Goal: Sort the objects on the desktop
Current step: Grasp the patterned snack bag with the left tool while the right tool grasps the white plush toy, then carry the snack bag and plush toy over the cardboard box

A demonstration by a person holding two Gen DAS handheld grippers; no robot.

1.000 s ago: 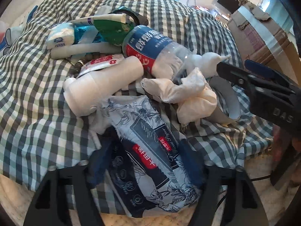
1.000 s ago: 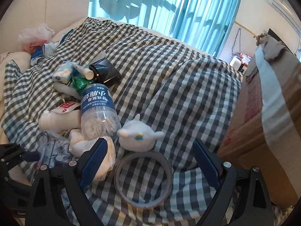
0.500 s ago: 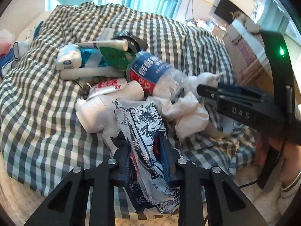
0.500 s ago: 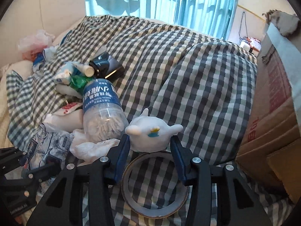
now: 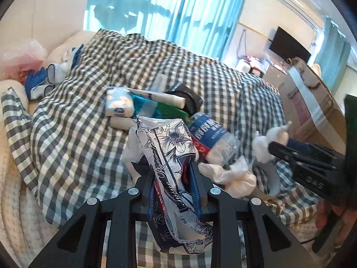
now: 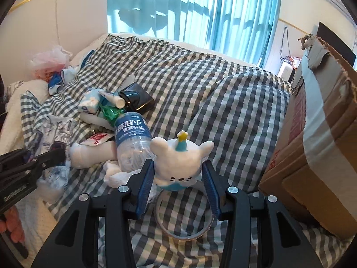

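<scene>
Near the bed's (image 6: 234,102) front edge, the left hand-held gripper (image 5: 173,192) is clenching the packet (image 5: 171,156) lengthwise, while the right hand-held gripper (image 6: 178,178) is squeezing the toy (image 6: 178,160).

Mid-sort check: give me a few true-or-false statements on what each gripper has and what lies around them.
1. The left gripper is shut on the floral tissue pack. True.
2. The right gripper holds the water bottle. False: it is shut on the white toy; the bottle lies beside it.
3. A tape ring lies on the checked cloth below the toy. True.
4. The cardboard box stands left of the pile. False: it is on the right.
</scene>
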